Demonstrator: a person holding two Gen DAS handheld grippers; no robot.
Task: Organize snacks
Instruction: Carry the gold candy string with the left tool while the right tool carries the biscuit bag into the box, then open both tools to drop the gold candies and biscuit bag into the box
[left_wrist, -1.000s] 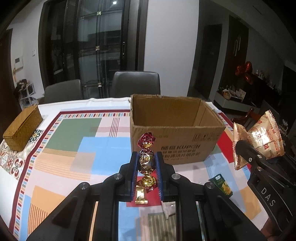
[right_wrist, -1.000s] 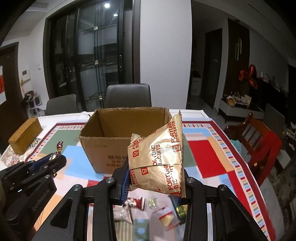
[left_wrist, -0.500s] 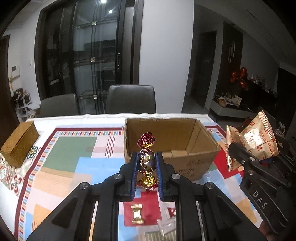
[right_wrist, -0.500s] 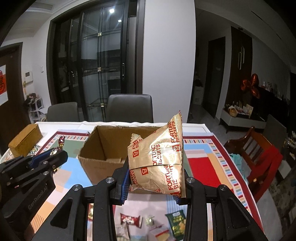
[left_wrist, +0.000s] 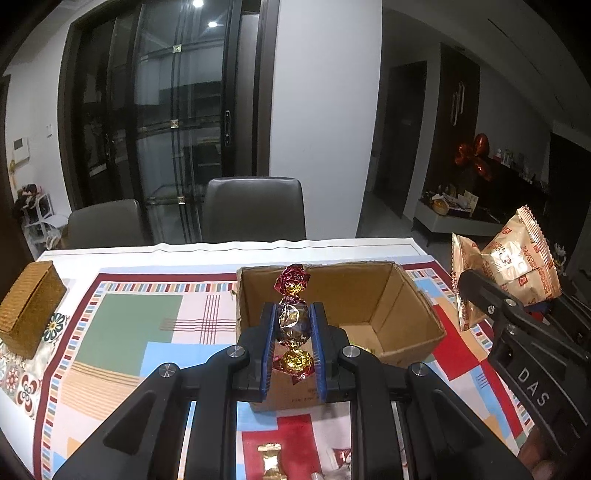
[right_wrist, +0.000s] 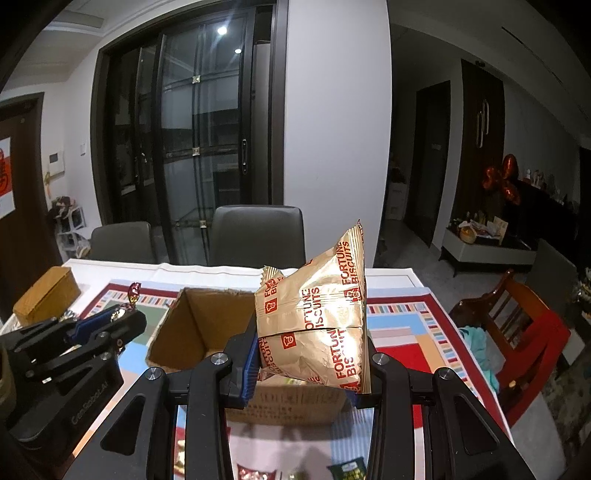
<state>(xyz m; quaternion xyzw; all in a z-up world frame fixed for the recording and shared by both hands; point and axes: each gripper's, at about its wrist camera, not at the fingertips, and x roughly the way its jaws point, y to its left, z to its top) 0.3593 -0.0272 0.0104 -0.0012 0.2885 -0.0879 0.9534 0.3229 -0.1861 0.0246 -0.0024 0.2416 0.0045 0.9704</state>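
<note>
On the desk (left_wrist: 122, 328), under a bright patchwork tablecloth, a cardboard box (left_wrist: 406, 295) is standing with its flaps open and its mouth facing up. Inside it, against the near right corner of the floor, something small and gold is lying (left_wrist: 360, 348); what it is cannot be told, and the rest of the floor that shows is bare brown card. The near part of the inside is hidden behind the box wall and the grippers.

Over the near wall of the box, the left hand-held gripper (left_wrist: 293, 341) is pinching a foil-wrapped candy (left_wrist: 293, 321) between its blue pads, jaws closed tight on the candy's middle, with its red twist sticking up above the fingers and a gold twist hanging below. To its right, the right hand-held gripper (right_wrist: 308, 363) is clamping a gold packet of fortune biscuits (right_wrist: 317, 314), jaws partly apart around the packet's lower half, the packet standing upright in front of the box opening.

At the far left edge of the desk a closed woven box (left_wrist: 29, 306) is sitting; its contents are not showing. Near the front edge, loose snacks are lying on the cloth: a gold-wrapped sweet (left_wrist: 271, 461), a red-and-white wrapper (right_wrist: 255, 472) and a small green packet (right_wrist: 347, 469).
</note>
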